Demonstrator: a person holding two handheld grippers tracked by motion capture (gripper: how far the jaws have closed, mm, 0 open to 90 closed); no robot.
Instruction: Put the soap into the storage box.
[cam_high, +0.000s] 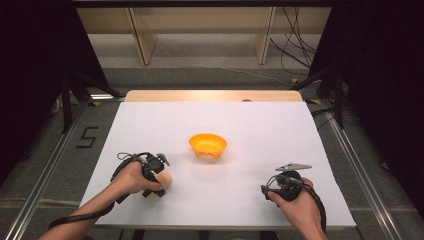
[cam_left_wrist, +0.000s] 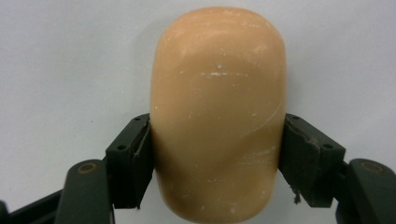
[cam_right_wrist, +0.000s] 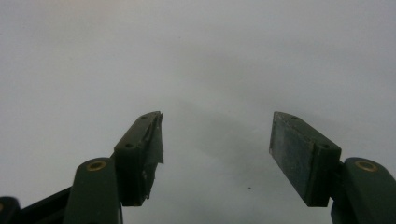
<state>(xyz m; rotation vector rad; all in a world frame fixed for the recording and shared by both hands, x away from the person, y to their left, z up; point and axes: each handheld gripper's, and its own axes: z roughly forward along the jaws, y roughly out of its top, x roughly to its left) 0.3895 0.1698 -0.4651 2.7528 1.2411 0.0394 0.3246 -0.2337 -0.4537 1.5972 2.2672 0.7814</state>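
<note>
A smooth tan, loaf-shaped object (cam_left_wrist: 217, 112) lies on the white table, and both pads of my left gripper (cam_left_wrist: 217, 161) press its sides near its lower end. From above, the same tan object (cam_high: 164, 183) peeks out beside my left hand, with the left gripper (cam_high: 158, 186) pointing down onto it at the near left. An orange bowl (cam_high: 208, 145) sits at mid-table, apart from both hands. My right gripper (cam_high: 267, 192) rests low at the near right; its jaws stand wide apart over bare table, around the point (cam_right_wrist: 217, 156), with nothing between them.
The white table sheet (cam_high: 260, 130) spreads widely around the bowl. Metal frame rails (cam_high: 45, 172) run along both sides on the floor. Wooden shelving legs (cam_high: 142, 40) and loose cables (cam_high: 295, 45) stand beyond the far edge.
</note>
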